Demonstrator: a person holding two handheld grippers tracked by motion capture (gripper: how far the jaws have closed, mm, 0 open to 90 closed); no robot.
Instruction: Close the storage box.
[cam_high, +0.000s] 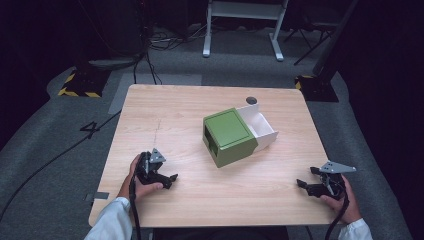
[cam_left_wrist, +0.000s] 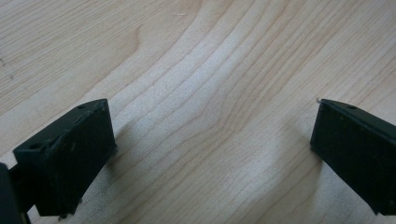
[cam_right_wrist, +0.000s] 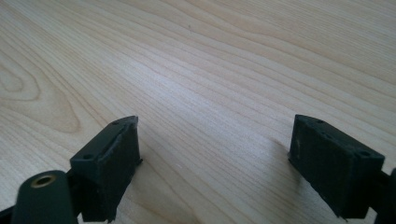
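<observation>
- High view: left hand (cam_high: 141, 186) low on the near-left part of the wooden table (cam_high: 165, 107), wrapped round the left gripper (cam_high: 170, 178); jaws spread, pointing right toward the table's middle, nothing between them.
- Same view: right hand (cam_high: 345, 197) at the near-right corner, close to the right edge, holding the right gripper (cam_high: 303, 180); jaws apart, pointing left, empty. White sleeves (cam_high: 111, 224) entering from the bottom.
- Same view: green box (cam_high: 229, 137) right of the table's centre, turned at an angle, with a white drawer (cam_high: 260, 127) pulled out on its far-right side; well apart from both grippers. Small dark round spot (cam_high: 251, 100) just beyond the drawer, near the far edge.
- Same view: bare wood wide between the two grippers and in front of the box; more bare wood across the far-left part. Grey floor (cam_high: 45, 165) around, with cables (cam_high: 50, 159) trailing at the left.
- Left gripper view: left gripper (cam_left_wrist: 214, 128) with black jaws wide apart, low over bare wood grain, gripping nothing.
- Right gripper view: right gripper (cam_right_wrist: 215, 140) likewise wide open, jaws close to the tabletop, plain wood between and ahead, nothing held.
</observation>
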